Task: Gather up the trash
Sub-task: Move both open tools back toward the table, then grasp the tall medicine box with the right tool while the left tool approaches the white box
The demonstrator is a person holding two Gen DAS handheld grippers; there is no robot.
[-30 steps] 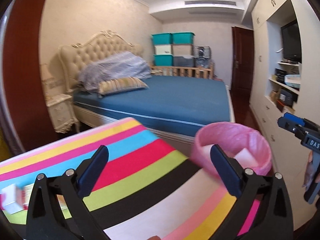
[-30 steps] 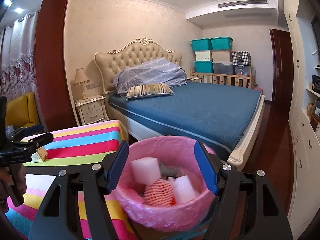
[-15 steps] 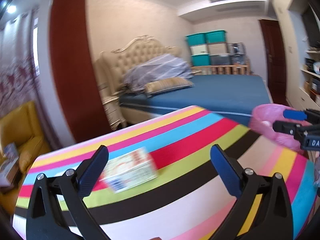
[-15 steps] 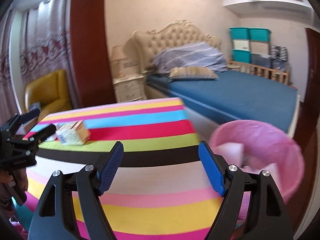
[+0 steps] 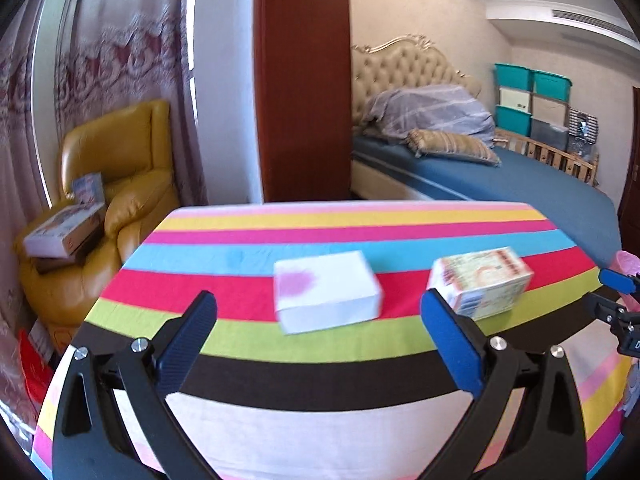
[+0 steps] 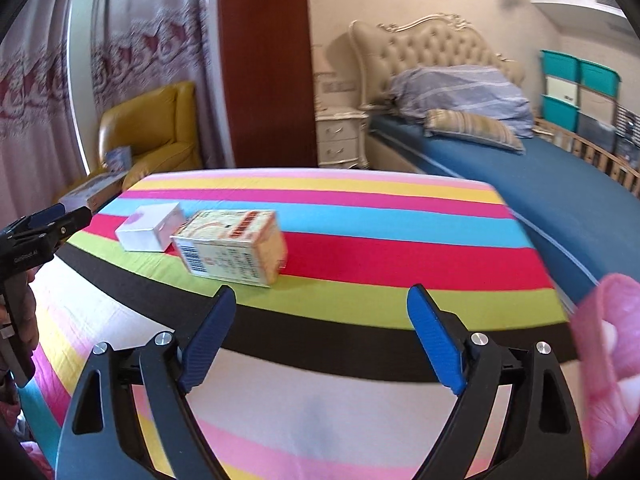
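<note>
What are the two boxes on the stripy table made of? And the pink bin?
The white box looks like matte cardboard, from its flat sides and sharp folded edges. The printed box also looks like cardboard, with a barcode and text printed on it. The pink bin is blurred; it seems lined with thin, crinkly plastic film. The striped tablecloth looks like woven fabric.

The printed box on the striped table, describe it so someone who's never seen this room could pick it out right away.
Look at the table with the striped cloth in front of the bed. Two small boxes lie on its red stripe; the printed box is the one nearer the bed. Its neighbour, the white box, is plain with a pink blotch on top, while this one is cream and orange, with a barcode and small print.
</note>
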